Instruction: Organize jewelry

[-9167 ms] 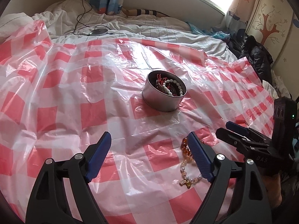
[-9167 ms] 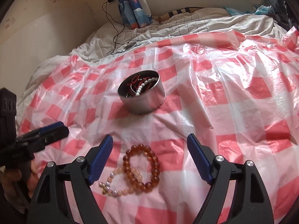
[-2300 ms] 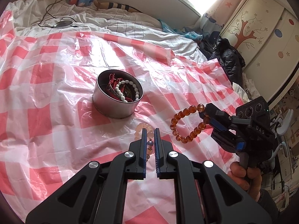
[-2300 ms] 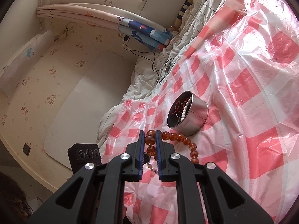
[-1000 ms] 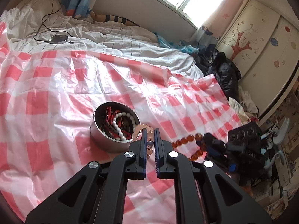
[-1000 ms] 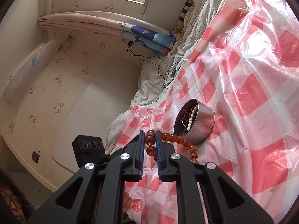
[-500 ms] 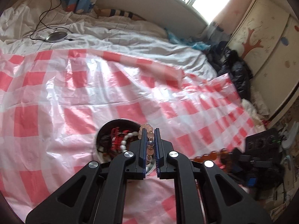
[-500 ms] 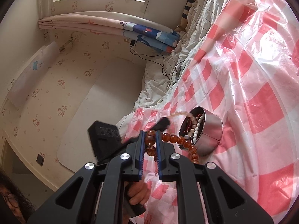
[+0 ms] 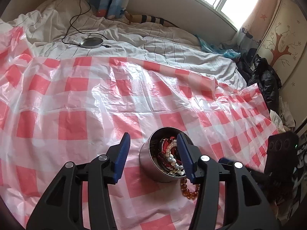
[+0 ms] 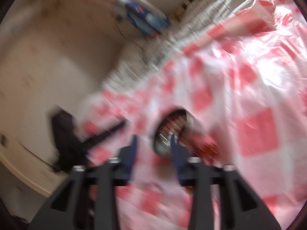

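Note:
A round metal tin (image 9: 147, 164) stands on the red-and-white checked plastic sheet (image 9: 76, 103). It holds red cords and strings of pale beads (image 9: 172, 159). My left gripper (image 9: 153, 157) hovers just above and in front of the tin, its jaws opening, with nothing pressed between the blue pads. An amber bead bracelet (image 9: 189, 190) lies on the sheet against the tin's near right side, partly hidden by my right finger. The right wrist view is badly blurred. In it my right gripper (image 10: 153, 153) has its jaws opening and empty, close to the tin (image 10: 190, 124).
The right gripper's black body (image 9: 280, 153) sits close at the tin's right. Rumpled white bedding (image 9: 172, 49) with a round charger and cable (image 9: 92, 43) lies beyond the sheet. Dark clothes (image 9: 264, 80) pile up by the wardrobe at right. The other gripper (image 10: 69, 134) blurs at left.
Both grippers were shut on bracelets and now stand open with nothing in them. The pale bracelet is gone from the left jaws, and the amber one lies beside the tin. The right view swung sharply.

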Demonstrator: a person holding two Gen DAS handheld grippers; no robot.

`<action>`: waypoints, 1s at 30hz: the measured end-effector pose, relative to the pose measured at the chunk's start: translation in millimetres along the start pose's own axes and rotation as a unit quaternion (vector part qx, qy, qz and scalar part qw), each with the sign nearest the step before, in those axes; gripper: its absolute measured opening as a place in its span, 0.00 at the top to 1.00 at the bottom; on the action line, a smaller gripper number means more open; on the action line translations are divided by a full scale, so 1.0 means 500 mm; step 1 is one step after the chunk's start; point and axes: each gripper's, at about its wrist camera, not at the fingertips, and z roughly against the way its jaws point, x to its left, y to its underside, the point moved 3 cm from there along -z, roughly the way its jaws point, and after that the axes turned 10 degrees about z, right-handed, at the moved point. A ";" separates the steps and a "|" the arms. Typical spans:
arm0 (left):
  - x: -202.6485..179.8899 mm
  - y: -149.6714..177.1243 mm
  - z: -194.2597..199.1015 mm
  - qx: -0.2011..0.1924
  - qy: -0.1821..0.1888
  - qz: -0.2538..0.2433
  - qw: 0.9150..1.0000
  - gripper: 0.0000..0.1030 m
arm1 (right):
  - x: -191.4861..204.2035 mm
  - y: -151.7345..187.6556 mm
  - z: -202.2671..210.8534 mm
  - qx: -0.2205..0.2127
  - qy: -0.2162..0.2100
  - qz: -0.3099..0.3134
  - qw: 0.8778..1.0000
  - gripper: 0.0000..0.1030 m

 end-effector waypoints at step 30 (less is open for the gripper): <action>0.019 0.067 0.070 0.000 0.022 0.004 1.000 0.41 | 0.016 0.036 0.026 -0.034 0.011 -0.012 0.999 0.88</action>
